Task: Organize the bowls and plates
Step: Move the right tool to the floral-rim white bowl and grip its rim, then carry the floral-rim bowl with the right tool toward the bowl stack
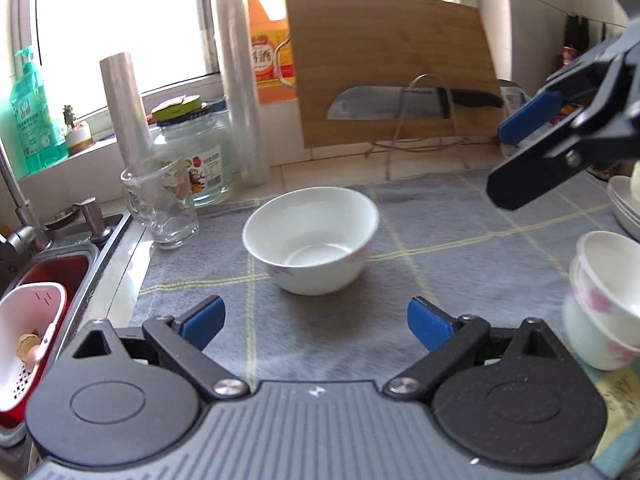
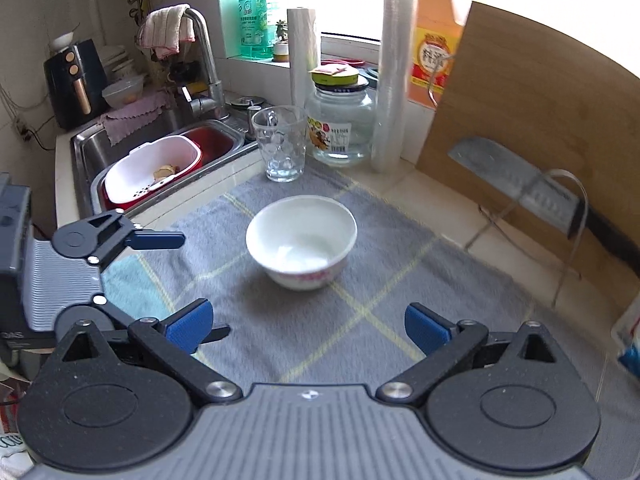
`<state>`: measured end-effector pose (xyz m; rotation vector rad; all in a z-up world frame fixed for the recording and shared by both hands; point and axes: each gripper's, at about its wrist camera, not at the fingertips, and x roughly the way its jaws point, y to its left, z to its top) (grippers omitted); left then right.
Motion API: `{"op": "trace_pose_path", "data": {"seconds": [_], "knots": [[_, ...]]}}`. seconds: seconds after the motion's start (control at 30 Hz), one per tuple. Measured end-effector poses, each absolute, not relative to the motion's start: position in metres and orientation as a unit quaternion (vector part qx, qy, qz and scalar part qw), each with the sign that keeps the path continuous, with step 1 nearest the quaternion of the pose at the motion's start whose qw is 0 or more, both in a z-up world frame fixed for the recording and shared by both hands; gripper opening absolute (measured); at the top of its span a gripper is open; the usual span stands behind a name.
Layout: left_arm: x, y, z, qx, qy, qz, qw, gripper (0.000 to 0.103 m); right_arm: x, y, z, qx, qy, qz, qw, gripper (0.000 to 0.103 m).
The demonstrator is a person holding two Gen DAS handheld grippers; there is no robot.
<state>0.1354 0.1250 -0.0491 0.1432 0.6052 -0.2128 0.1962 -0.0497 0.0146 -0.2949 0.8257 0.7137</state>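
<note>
A: Where is the bowl (image 1: 311, 240)?

B: Alone on the grey cloth (image 1: 460, 248) on the bench, in the middle. The left gripper (image 1: 316, 322) and right gripper (image 2: 309, 324) both have jaws spread wide, holding nothing.

A: How should one grab it?

B: I think pinch its rim, then lift gently.

A: Is there room?

B: The glass (image 2: 280, 144) sits far left, by the sink (image 2: 160, 140). The stacked bowls (image 1: 604, 300) wait near right.

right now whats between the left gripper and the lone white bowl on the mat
Nothing: only bare grey mat lies between the open left gripper and the white bowl. The left wrist view shows it best.
</note>
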Motion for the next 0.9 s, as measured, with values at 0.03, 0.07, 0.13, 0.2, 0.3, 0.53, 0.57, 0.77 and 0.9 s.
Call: {"op": "trace_pose_path", "data": {"seconds": [0.03,0.07,0.13,0.2,0.3,0.53,0.57,0.77,0.9], "knots": [[0.142,0.128,-0.053,0.068,0.299,-0.106,0.946,0.097,0.200,-0.044,0.015,-0.144,0.392,0.337,0.844,0.103],[0.148,0.131,-0.056,0.066,0.301,-0.107,0.945,0.097,0.203,-0.038,0.014,-0.149,0.392,0.336,0.843,0.103],[0.155,0.135,-0.061,0.062,0.301,-0.113,0.945,0.097,0.210,-0.028,0.014,-0.157,0.394,0.332,0.843,0.103],[0.162,0.139,-0.064,0.056,0.299,-0.122,0.945,0.097,0.218,-0.020,0.012,-0.160,0.398,0.331,0.840,0.103],[0.174,0.144,-0.069,0.048,0.298,-0.137,0.943,0.097,0.231,-0.008,0.007,-0.158,0.410,0.337,0.832,0.103],[0.191,0.149,-0.076,0.034,0.293,-0.163,0.941,0.097,0.267,0.017,-0.012,-0.158,0.438,0.338,0.818,0.102],[0.193,0.149,-0.077,0.031,0.292,-0.166,0.941,0.097,0.272,0.019,-0.016,-0.159,0.442,0.338,0.815,0.102],[0.204,0.146,-0.080,0.030,0.291,-0.178,0.939,0.095,0.302,0.026,-0.034,-0.148,0.473,0.335,0.801,0.091],[0.208,0.149,-0.080,0.025,0.286,-0.174,0.942,0.094,0.315,0.027,-0.045,-0.141,0.485,0.335,0.796,0.085]]}}
